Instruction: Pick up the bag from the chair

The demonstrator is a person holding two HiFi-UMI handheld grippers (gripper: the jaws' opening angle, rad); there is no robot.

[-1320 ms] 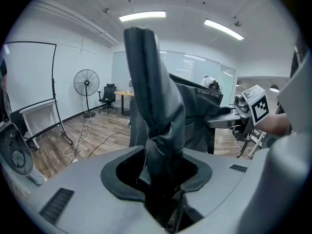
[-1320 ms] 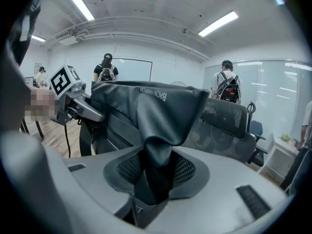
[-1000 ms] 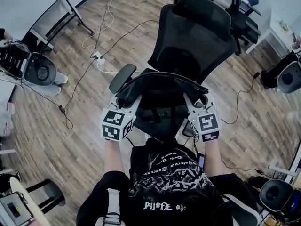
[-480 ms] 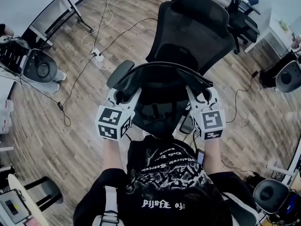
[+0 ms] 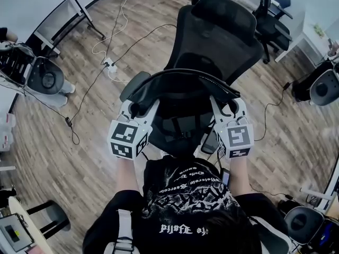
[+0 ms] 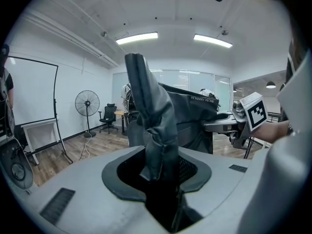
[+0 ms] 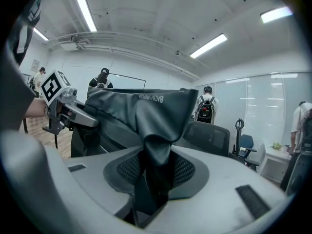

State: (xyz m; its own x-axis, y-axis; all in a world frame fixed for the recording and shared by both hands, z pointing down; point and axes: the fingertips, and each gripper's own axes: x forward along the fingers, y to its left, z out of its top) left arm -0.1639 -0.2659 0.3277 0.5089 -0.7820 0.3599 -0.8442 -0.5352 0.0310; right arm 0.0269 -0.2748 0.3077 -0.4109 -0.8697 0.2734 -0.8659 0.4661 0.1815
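The black bag [image 5: 180, 115] hangs between my two grippers, in front of the backrest of the black mesh office chair [image 5: 222, 30]. Its stiff top edge [image 5: 183, 75] arcs from one gripper to the other. My left gripper [image 5: 139, 109] is shut on the bag's left end, where dark fabric [image 6: 151, 116] is bunched between the pads [image 6: 163, 167]. At the right end my right gripper [image 5: 228, 106] is shut on a fold of the bag [image 7: 146, 111], which runs down into the jaws [image 7: 153, 172]. Whether the bag's underside touches the seat is hidden.
A power strip with cables [image 5: 110, 65] lies on the wood floor to the left. More office chairs [image 5: 273, 15] stand at the back right. A round grey device [image 5: 45, 78] sits at the left. A fan [image 6: 87, 104] and people [image 7: 207, 106] stand farther off.
Both grippers have risen a little with the bag, and its top edge now sits higher against the chair's backrest. The grips look the same.
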